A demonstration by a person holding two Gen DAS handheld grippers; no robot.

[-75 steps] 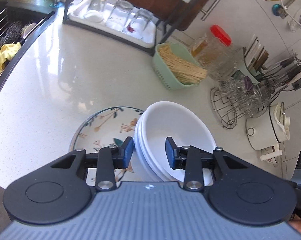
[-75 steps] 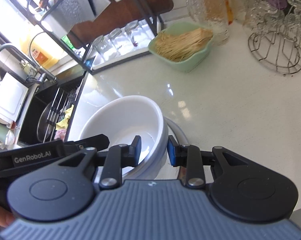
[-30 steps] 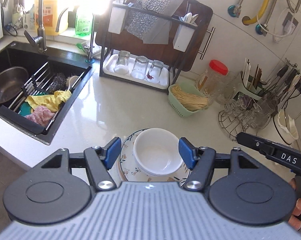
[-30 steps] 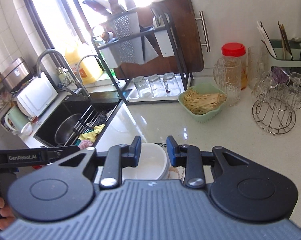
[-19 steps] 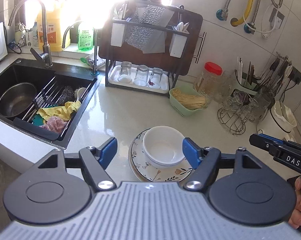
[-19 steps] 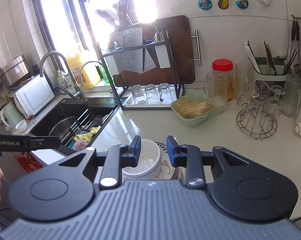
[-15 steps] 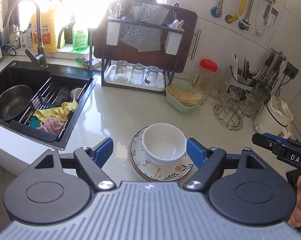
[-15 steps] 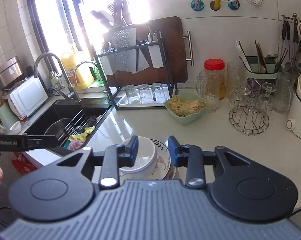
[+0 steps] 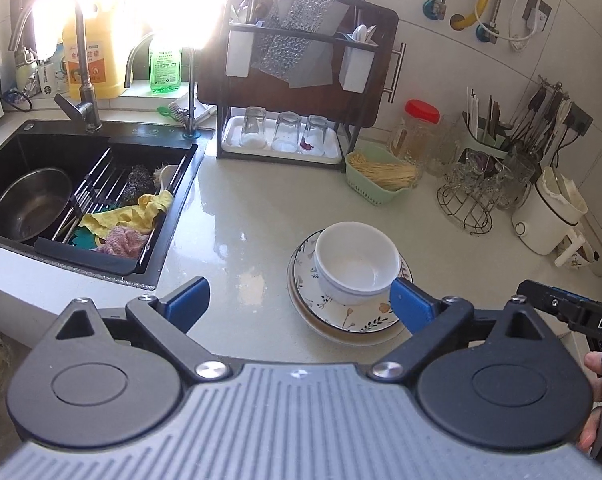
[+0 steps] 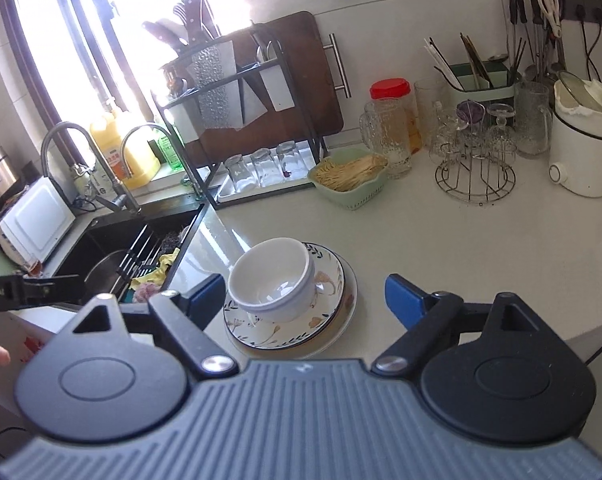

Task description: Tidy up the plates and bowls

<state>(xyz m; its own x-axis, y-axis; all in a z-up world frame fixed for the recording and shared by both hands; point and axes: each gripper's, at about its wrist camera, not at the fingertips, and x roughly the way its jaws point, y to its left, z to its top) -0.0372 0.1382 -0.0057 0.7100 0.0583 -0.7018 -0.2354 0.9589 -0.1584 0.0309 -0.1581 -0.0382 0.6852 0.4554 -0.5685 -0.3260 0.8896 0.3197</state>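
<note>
- The left claw (image 9: 299, 300) hung above the near edge of the tabletop (image 9: 237, 216), its blue-padded fingers (image 9: 189, 298) spread wide with nothing between them.
- The right claw (image 10: 305, 300) hung likewise over the near edge, fingers (image 10: 405, 300) wide apart and holding nothing.
- A white bowl (image 9: 357, 266) sat upright on a flowered plate (image 9: 353, 316); a second white rim showed just under the bowl's rim, so it seemed to be nested in another bowl.
- The flowered plate lay on at least one more plate, whose pale edge (image 10: 351, 300) showed beneath it in the right wrist view; the whole pile stood on the tabletop near its front edge, clear of both claws.
- A black sink (image 9: 17, 152) lay to the left of the pile, holding a steel pot (image 9: 33, 204), a wire rack and a yellow cloth (image 9: 137, 214).
- A black drying rack (image 9: 285, 80) stood at the back against the wall, with three drinking glasses (image 9: 285, 132) upside down on its white tray.
- A green basket (image 9: 377, 178) of pale sticks stood to the right of the rack, beside a jar with a red lid (image 9: 415, 128).
- A wire stand (image 9: 467, 196) carrying glass cups and a white pot (image 9: 547, 216) stood at the far right of the tabletop.
- Part of the other handheld device showed at the edge of each view, gripped by a hand (image 9: 599, 400).
</note>
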